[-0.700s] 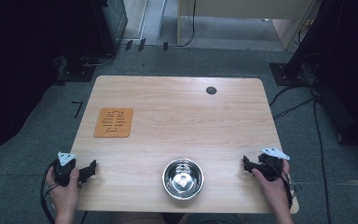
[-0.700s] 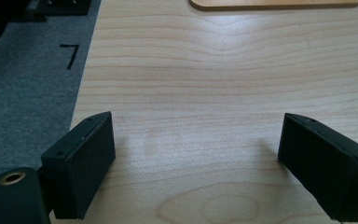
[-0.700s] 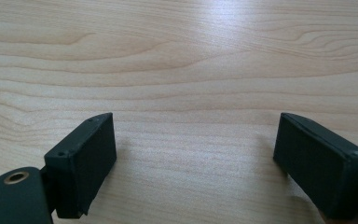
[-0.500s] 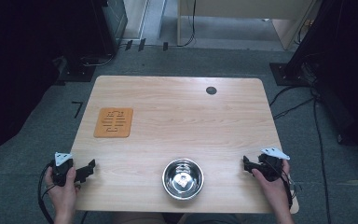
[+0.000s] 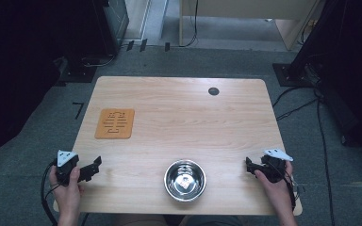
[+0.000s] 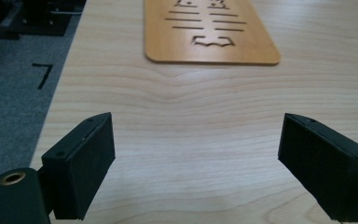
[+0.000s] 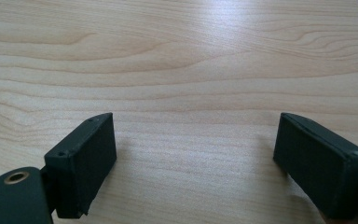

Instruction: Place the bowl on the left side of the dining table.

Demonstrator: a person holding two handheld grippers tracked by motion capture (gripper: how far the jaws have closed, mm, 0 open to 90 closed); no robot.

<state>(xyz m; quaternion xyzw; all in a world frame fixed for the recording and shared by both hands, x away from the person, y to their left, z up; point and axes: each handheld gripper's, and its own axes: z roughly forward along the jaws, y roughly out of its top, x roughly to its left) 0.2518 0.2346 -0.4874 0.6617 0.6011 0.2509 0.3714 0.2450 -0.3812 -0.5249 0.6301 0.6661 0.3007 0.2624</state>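
A steel bowl [image 5: 185, 180] sits near the front edge of the wooden table [image 5: 179, 117], with a small pale thing inside it. An orange-brown cut-out trivet [image 5: 115, 123] lies flat at the table's left; its near end reaches into the left gripper view as the trivet [image 6: 209, 32]. My left gripper [image 5: 92, 168] rests at the front left corner, open, jaws wide with bare wood between them [image 6: 196, 154]. My right gripper [image 5: 250, 166] sits at the front right, open as well, nothing between its jaws [image 7: 193, 154].
A dark round cable hole [image 5: 213, 91] lies near the table's far right. Grey carpet [image 5: 28, 155] surrounds the table, with cables [image 5: 311, 103] on the floor at right and dark equipment stands [image 5: 94, 61] behind.
My left hand and gripper have slid slightly back toward the table's front left corner. The right gripper and the bowl have stayed put.
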